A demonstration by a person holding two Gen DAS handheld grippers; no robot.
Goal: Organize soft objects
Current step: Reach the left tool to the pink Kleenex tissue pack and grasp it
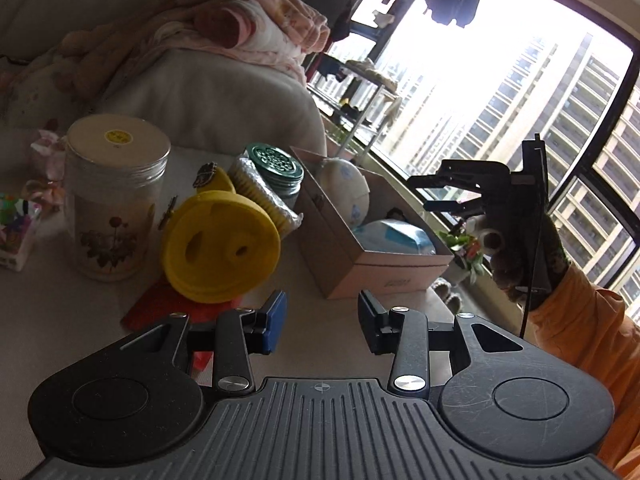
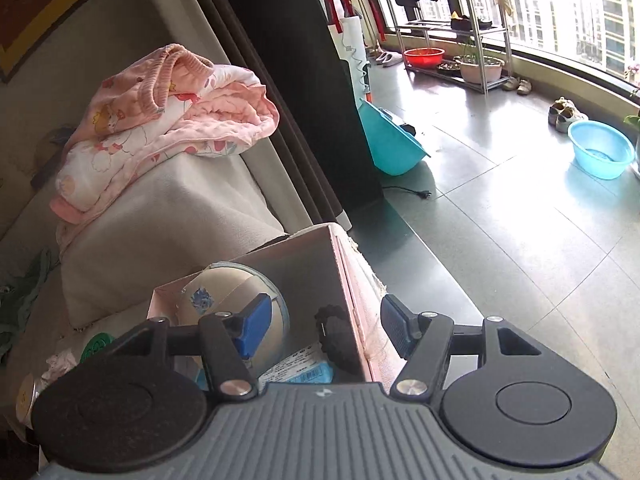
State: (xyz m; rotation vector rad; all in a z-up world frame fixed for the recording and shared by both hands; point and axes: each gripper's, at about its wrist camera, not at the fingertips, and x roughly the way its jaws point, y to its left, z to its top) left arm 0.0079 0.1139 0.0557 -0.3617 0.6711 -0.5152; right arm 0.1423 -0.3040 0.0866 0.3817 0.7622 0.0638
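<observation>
- Above the open pink cardboard box (image 2: 344,280), your right gripper (image 2: 326,322) hangs wide, holding nothing.
- Your left gripper (image 1: 322,322) is spread, empty, near the yellow foam pig snout (image 1: 222,248).
- Inside the box lies a blue soft pack (image 1: 396,238).

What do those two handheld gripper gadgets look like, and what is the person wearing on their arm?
Each gripper, left gripper and right gripper, is black with a ribbed grey body, two round black discs, silver pivot screws and blue finger pads. A thin black cable hangs by the person's dark patterned glove, above an orange sleeve.
</observation>
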